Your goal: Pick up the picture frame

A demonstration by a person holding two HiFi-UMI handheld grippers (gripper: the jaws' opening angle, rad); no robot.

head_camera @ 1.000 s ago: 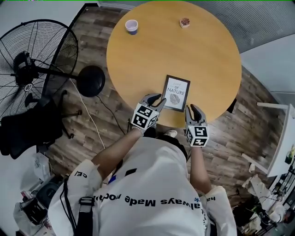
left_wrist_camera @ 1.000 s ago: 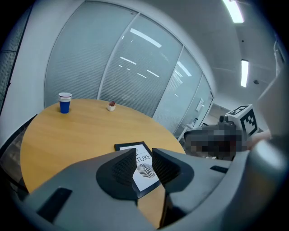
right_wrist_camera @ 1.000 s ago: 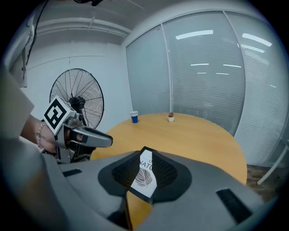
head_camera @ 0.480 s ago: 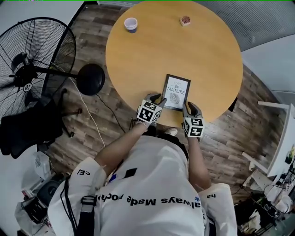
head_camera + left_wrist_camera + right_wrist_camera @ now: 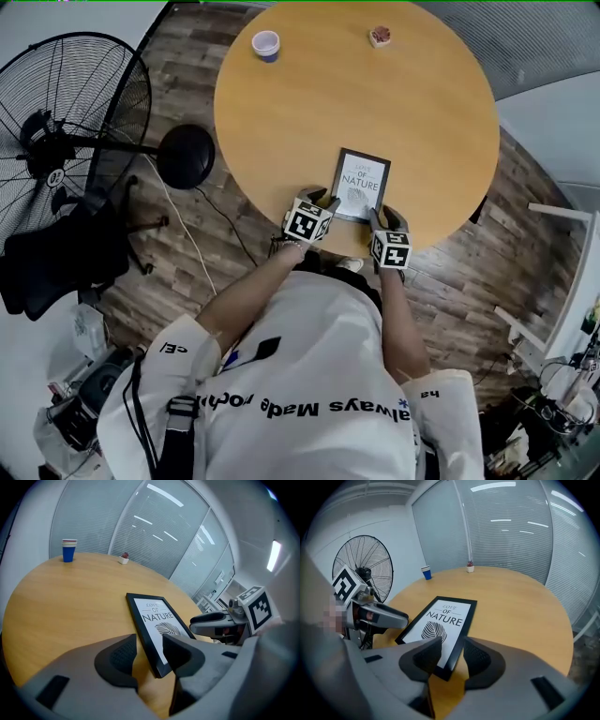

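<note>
A black picture frame with a white print reading "NATURE" lies flat on the round wooden table, near its front edge. My left gripper stands at the frame's near left corner, jaws opening, and that corner sits between the pads without touch. My right gripper stands at the near right corner, jaws opening too, with the frame's corner between its pads, no pressure shown. The frame rests on the wood.
A blue paper cup and a small potted plant stand at the table's far side. A large floor fan and a black chair stand left of the table. The floor is wood plank.
Both grippers have come down and forward to the frame's near corners, and their jaws have widened. The frame has not moved.
</note>
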